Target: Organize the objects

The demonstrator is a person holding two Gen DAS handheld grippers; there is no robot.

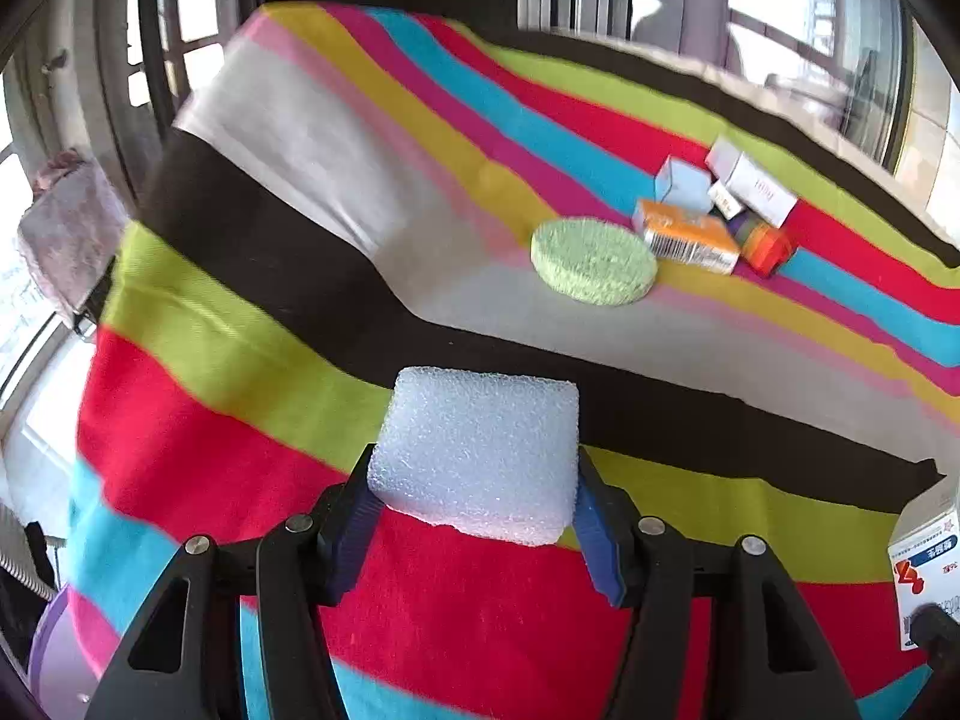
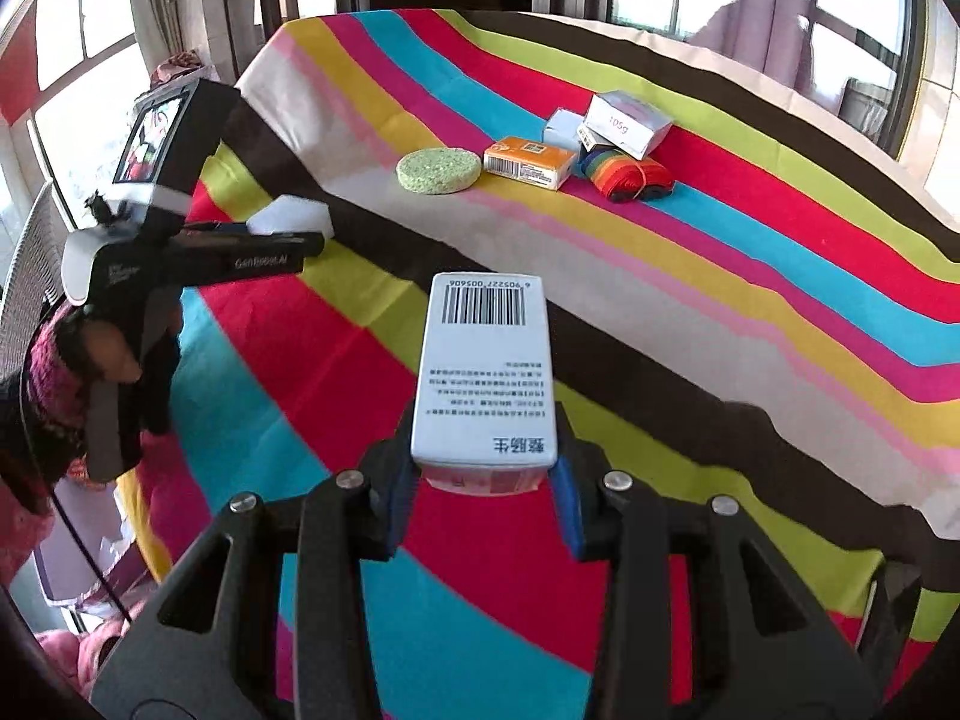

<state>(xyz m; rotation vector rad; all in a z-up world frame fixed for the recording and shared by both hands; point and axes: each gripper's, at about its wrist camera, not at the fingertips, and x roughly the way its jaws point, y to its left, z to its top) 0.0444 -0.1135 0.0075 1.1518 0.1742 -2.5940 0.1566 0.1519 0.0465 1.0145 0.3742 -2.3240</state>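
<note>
The person is carrying one thing in each hand over the striped cloth [image 2: 690, 276] that is covering the table. The left gripper [image 1: 474, 498] is clamping a white foam block [image 1: 477, 456] between its blue pads, and the right gripper [image 2: 485, 480] is gripping a white medicine box [image 2: 485, 372] with the barcode end pointing forward. Both things are hanging above the near stripes, well apart from the group at the far side. That group seems to be the goal: a round green sponge [image 2: 439, 170], an orange box [image 2: 528, 162], a rainbow-coloured bundle [image 2: 627, 175], a small pale blue box [image 2: 563, 126] and a white carton [image 2: 627, 120], all lying close together. To do this step well, I think each piece should be lowered flat just beside the group, one hand after the other, so the two tools are not crossing. The foam is soft, so a light squeeze is enough. The green sponge is lying in front and could be pushed by a low approach.
</note>
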